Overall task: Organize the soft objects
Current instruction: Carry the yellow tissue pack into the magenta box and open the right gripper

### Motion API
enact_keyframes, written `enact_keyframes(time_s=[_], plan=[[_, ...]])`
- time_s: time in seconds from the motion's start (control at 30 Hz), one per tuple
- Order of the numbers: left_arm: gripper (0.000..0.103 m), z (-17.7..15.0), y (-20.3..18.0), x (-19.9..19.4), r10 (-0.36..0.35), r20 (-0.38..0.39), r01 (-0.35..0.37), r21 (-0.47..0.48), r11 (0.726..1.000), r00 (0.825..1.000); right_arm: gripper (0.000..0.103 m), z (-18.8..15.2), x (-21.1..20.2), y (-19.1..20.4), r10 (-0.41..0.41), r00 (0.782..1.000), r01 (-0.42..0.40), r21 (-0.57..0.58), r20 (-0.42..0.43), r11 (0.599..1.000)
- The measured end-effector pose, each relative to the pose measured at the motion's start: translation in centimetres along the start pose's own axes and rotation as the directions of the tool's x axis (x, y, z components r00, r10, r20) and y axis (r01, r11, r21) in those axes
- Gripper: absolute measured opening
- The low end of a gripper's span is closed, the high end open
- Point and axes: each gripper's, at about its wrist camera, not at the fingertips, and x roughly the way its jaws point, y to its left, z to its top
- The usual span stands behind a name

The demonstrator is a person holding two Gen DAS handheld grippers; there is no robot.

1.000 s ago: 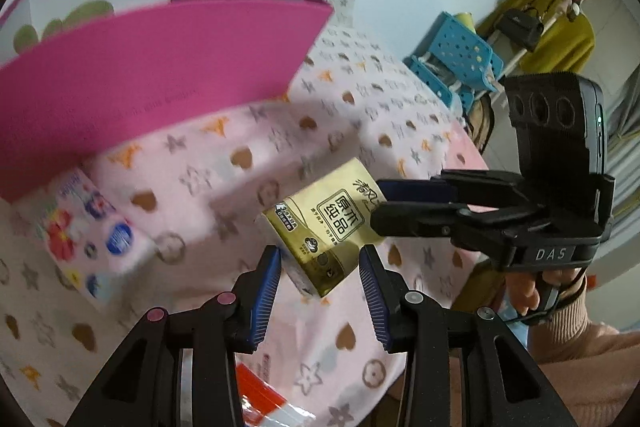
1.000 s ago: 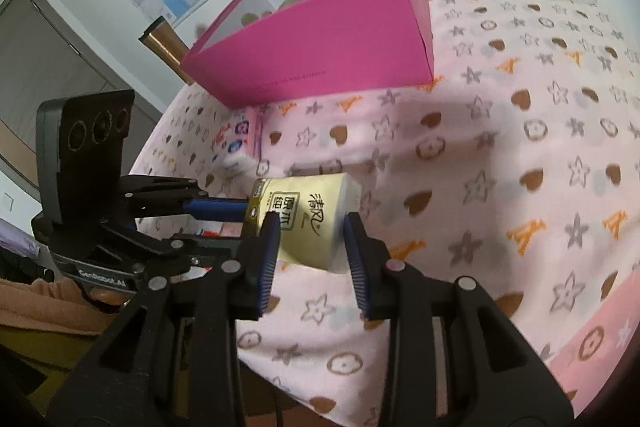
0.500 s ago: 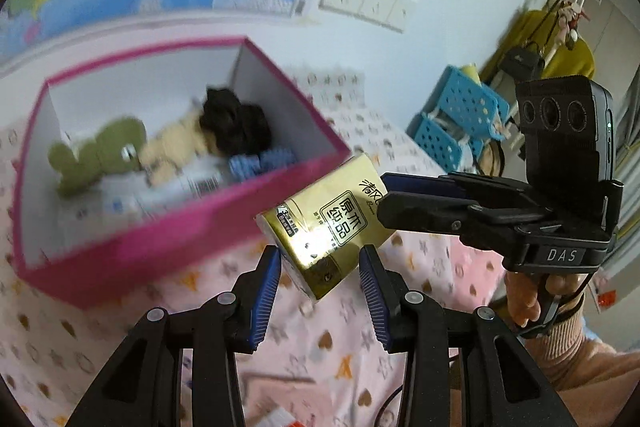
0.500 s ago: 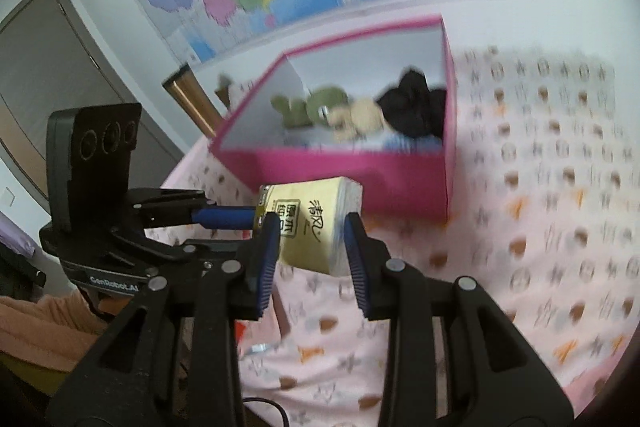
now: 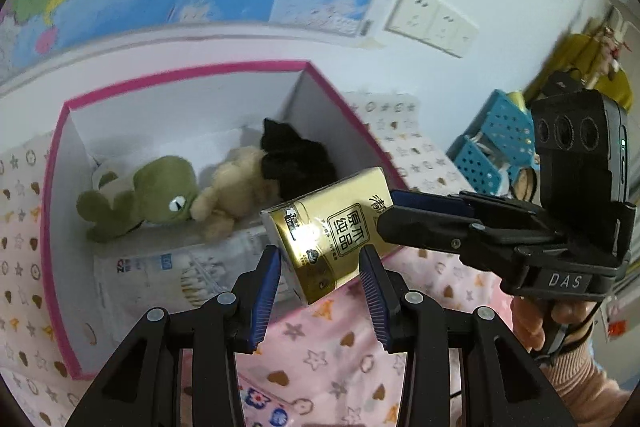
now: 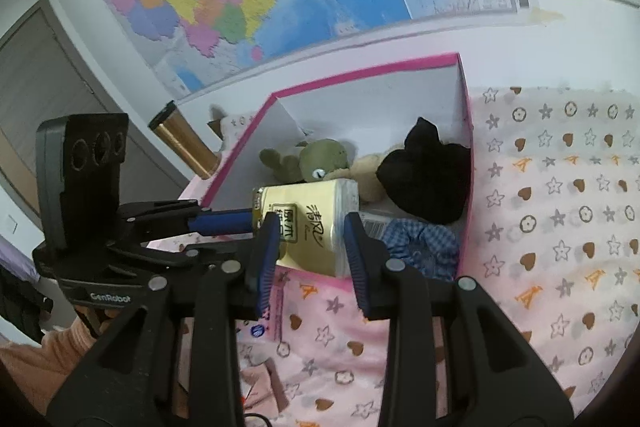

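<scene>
A gold tissue pack [image 5: 336, 231] is up in the air, tilted, right at the front edge of the pink box [image 5: 60, 227]. It is shiny and has dark writing on a label. Two tongs pinch it, one at each end.

The pink box is open on top and white inside. A green frog toy [image 5: 148, 195] lies in it on its side. A tan plush toy [image 5: 236, 187] touches the frog. A black soft thing [image 5: 296, 159] sits next to the tan one. A blue checked cloth [image 6: 420, 243] lies in the front corner. A white wrapped pack [image 5: 160, 271] lies along the front wall.
</scene>
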Motion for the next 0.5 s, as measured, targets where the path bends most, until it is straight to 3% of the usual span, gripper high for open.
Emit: enact_keyframes(time_s=[0.27, 0.37, 0.5], plan=[[0.04, 0.7, 2.1, 2.8, 0.009, -0.066, -0.012, -0.043, 0.999, 0.998, 0.034, 0.5, 3.7, -2.3, -0.015, 0.995, 0.023, 0.082, -0.102, 0.996], [0.042, 0.8, 2.6, 3.4, 0.058, -0.07, -0.062, -0.052, 0.997, 0.996, 0.032, 0.8, 4.1, -2.3, -0.045, 0.994, 0.054, 0.093, -0.1, 0.994], [0.043, 0.5, 2.9, 2.6, 0.062, -0.041, -0.063, -0.04, 0.997, 0.997, 0.034, 0.8, 3.8, -1.8, -0.089, 0.992, 0.095, 0.067, -0.086, 0.993]])
